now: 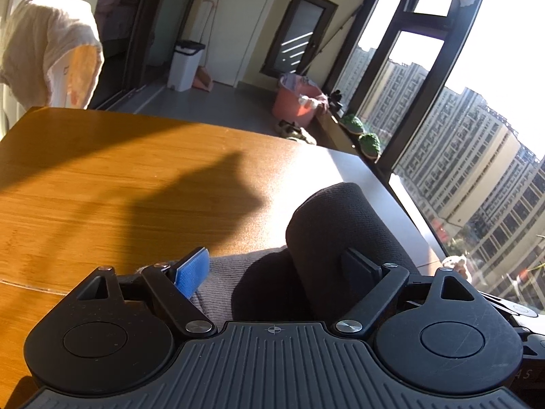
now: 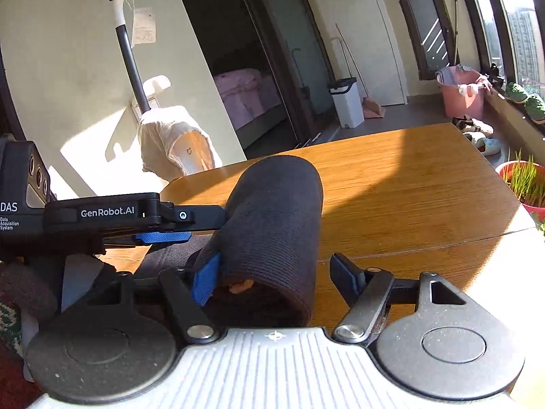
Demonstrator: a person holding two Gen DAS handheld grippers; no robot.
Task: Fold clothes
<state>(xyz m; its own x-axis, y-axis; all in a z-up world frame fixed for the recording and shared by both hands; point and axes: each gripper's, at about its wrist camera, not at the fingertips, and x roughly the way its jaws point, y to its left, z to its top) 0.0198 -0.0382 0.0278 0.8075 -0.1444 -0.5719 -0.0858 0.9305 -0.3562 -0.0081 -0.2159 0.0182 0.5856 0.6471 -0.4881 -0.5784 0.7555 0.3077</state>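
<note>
While sunlight falls across the wooden table (image 1: 119, 177), the left wrist view shows, at upper left, a cream cloth (image 1: 47, 51) draped over a stand. At lower centre, the left gripper (image 1: 276, 266) stands with jaws apart; its blue pad (image 1: 192, 272) lies on grey fabric (image 1: 231, 272), and its dark pad touches the side of the black rolled garment (image 1: 340, 225) at lower right of centre. Grip cannot be confirmed. In the right wrist view, the left gripper (image 2: 163, 235) enters from centre left beside the roll (image 2: 279, 211). The right gripper (image 2: 276, 279) stands open: 1 blue pad touches the roll, the other stays clear.
</note>
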